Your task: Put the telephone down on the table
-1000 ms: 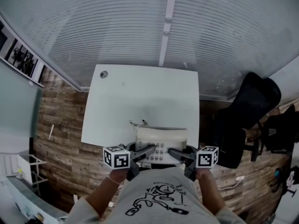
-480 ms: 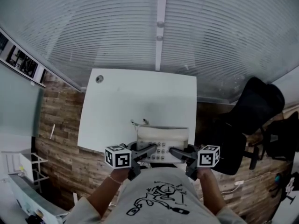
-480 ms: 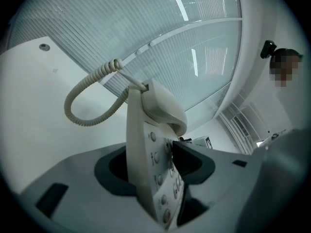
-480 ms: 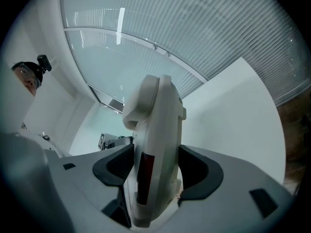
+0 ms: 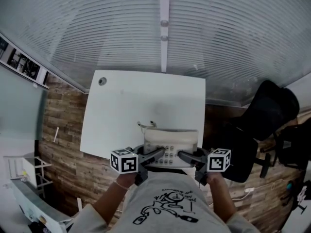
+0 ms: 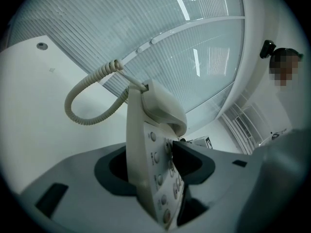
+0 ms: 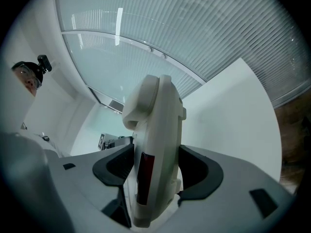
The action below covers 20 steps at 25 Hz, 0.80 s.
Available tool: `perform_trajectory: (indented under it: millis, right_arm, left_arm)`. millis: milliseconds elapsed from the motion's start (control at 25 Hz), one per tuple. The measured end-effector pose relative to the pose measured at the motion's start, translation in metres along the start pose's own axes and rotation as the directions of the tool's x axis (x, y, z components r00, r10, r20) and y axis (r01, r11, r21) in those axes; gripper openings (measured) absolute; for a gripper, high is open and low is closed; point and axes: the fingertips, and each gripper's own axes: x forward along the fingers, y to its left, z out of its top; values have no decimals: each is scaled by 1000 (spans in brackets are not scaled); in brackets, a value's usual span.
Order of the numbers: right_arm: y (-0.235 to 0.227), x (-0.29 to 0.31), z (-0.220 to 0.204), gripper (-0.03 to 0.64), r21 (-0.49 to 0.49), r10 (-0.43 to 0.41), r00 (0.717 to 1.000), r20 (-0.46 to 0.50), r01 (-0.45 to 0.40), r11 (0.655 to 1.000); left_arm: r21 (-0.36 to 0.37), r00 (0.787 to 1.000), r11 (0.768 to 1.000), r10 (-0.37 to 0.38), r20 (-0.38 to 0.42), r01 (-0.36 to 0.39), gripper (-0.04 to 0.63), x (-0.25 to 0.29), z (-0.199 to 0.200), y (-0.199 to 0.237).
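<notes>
A cream desk telephone [image 5: 170,144] with its handset on top and grey buttons hangs over the near edge of the white table [image 5: 126,106]. My left gripper [image 5: 156,154] is shut on the telephone's left side [image 6: 150,169], its dark jaws pressing the keypad panel. My right gripper [image 5: 183,156] is shut on the telephone's right side [image 7: 155,164]. The coiled handset cord [image 6: 85,103] loops out to the left, and its end [image 5: 145,126] shows above the telephone in the head view.
A frosted, ribbed glass wall [image 5: 160,28] stands behind the table. A round cable hole [image 5: 102,81] sits in the table's far left corner. A black office chair [image 5: 262,115] stands at the right on a wooden floor [image 5: 63,144].
Both grippers have carried the telephone a little forward toward the table. The table's near edge now lies closer under the telephone.
</notes>
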Motion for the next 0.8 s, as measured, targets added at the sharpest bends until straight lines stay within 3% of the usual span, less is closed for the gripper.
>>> perform_trajectory:
  millis: [800]
  right_arm:
    - [-8,27,26,299,13,-36,999,27,35,999]
  left_arm:
    - [-19,998,999,-34,-59,33,222,3,31,25]
